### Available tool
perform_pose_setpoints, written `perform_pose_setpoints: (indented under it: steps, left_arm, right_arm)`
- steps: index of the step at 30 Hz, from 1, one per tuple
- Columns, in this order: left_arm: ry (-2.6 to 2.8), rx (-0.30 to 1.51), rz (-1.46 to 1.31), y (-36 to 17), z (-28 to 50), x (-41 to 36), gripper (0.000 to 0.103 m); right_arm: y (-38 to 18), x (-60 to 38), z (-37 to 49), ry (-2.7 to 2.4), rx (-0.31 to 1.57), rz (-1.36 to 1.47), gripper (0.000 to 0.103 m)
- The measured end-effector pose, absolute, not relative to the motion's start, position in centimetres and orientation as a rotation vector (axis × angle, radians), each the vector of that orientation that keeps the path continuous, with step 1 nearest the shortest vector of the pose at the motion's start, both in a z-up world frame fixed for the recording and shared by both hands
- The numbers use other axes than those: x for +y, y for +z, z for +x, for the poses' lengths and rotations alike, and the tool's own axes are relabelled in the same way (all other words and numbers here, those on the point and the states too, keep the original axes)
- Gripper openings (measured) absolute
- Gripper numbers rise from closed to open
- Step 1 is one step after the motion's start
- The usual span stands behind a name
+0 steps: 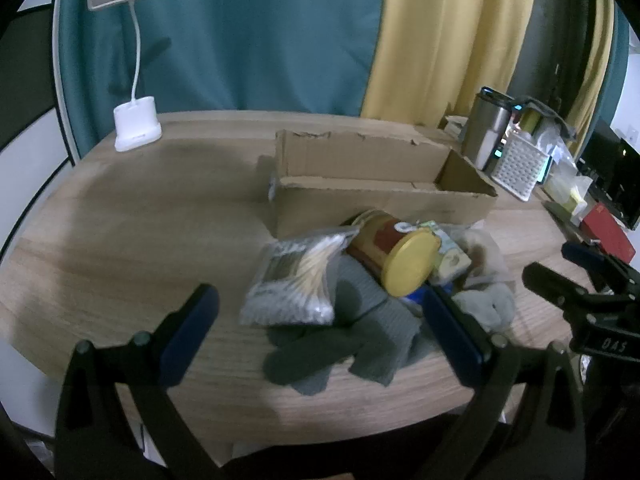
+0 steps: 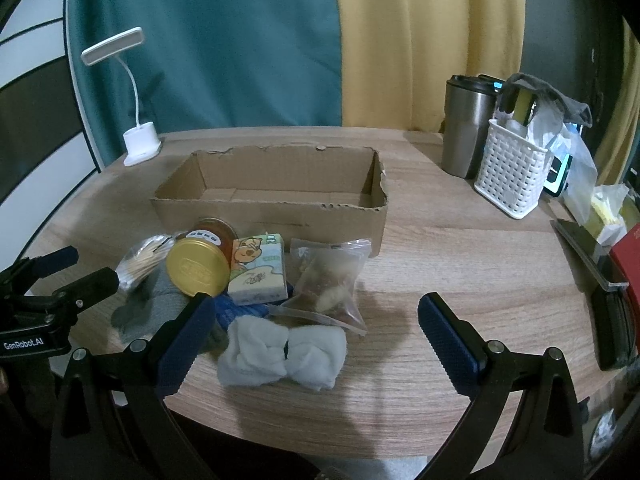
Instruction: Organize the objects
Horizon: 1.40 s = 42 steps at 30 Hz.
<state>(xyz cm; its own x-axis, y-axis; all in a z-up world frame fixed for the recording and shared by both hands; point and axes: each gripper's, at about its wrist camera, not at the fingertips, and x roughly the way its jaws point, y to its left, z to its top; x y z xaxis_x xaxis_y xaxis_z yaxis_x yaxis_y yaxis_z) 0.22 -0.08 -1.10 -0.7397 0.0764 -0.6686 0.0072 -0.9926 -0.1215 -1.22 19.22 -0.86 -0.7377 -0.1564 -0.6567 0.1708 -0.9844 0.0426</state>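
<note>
An open cardboard box (image 2: 272, 208) (image 1: 380, 200) stands mid-table. In front of it lies a heap: a jar with a yellow lid (image 2: 196, 268) (image 1: 408, 260) on its side, a bag of cotton swabs (image 1: 296, 280) (image 2: 144, 260), a cartoon tissue pack (image 2: 258, 272) (image 1: 450, 256), a clear zip bag of snacks (image 2: 328, 284), a grey glove (image 1: 340, 344) and a pale rolled cloth (image 2: 280, 352) (image 1: 488, 304). My left gripper (image 1: 320, 340) is open above the glove and swab bag. My right gripper (image 2: 316, 328) is open over the cloth and zip bag. Neither holds anything.
A white desk lamp (image 2: 138, 142) (image 1: 136, 128) stands at the back left. A steel tumbler (image 2: 466, 128) (image 1: 486, 132), a white lattice basket (image 2: 508, 172) and a red box (image 1: 608, 232) crowd the right side. The round table's edge (image 2: 360, 440) is close to me.
</note>
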Motion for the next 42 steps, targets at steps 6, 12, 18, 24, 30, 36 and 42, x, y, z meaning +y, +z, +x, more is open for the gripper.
perform_pose_setpoints:
  steps: [6, 12, 18, 24, 30, 36, 42]
  left_arm:
    - [2.891, -0.181, -1.118, -1.1, 0.29, 0.08, 0.102]
    - [2.889, -0.181, -1.118, -1.15, 0.31, 0.22, 0.102]
    - [2.889, -0.182, -1.12, -1.19, 0.37, 0.36, 0.102]
    - [2.889, -0.184, -1.118, -1.18, 0.43, 0.36, 0.102]
    - [2.888, -0.184, -1.118, -1.19, 0.42, 0.34, 0.102]
    - [2.887, -0.184, -1.119, -1.17, 0.42, 0.36, 0.102]
    - [2.886, -0.184, -1.118, -1.19, 0.43, 0.43, 0.102]
  right_arm:
    - [-0.85, 19.23, -1.22, -2.776, 0.033, 1.047, 0.103]
    - [-0.86, 19.26, -1.2, -2.774, 0.031, 1.046, 0.103]
    - [-0.88, 19.24, -1.19, -2.776, 0.03, 1.048, 0.103]
    - [-0.91, 19.23, -1.22, -2.776, 0.031, 1.05, 0.103]
    - [-0.88, 19.2, -1.18, -2.776, 0.03, 1.048, 0.103]
    - [-0.96, 19.17, -1.21, -2.773, 0.029, 1.053, 0.103]
    - [-1.02, 19.11, -1.31, -2.77, 0.03, 1.056, 0.103]
